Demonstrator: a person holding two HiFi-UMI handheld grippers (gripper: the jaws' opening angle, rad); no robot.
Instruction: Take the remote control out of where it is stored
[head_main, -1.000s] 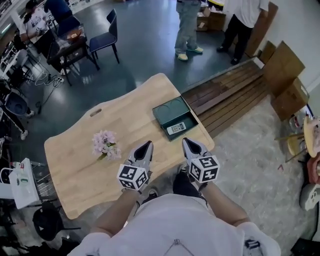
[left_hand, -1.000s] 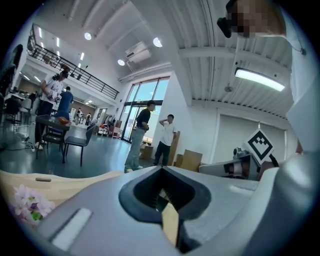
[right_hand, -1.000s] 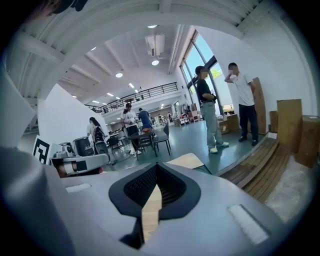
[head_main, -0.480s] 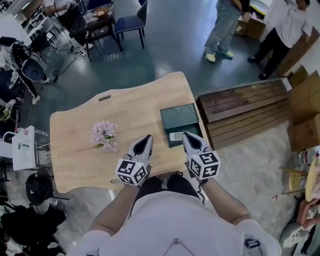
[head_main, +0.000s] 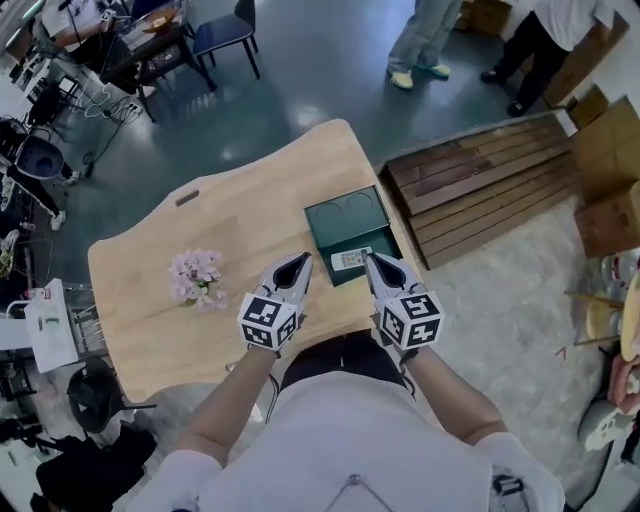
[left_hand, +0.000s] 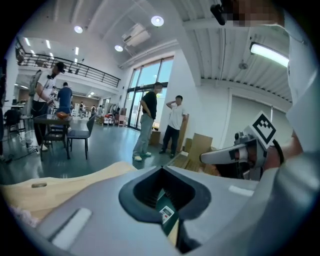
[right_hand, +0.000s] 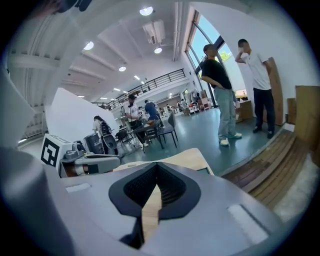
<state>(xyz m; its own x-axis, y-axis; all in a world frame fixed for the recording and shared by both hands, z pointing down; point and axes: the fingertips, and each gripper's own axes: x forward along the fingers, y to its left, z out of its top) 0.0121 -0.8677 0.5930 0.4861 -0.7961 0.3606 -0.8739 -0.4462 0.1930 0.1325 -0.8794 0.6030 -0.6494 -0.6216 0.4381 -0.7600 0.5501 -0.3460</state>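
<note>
Step in hand: approach. We judged that the extraction had not yet begun. Both tongs were clenched on nothing; the left tongs (head_main: 298, 263) and the right tongs (head_main: 375, 263) hovered over the near edge of the table (head_main: 250, 215). The remote control (head_main: 351, 259) lay in the green tray (head_main: 345, 213), just ahead of the tips and between them, nearer the right. The next move called for releasing one pair and straddling the remote. We counted one remote control, one green tray, one bunch of flowers (head_main: 196, 278) and two tongs.
</note>
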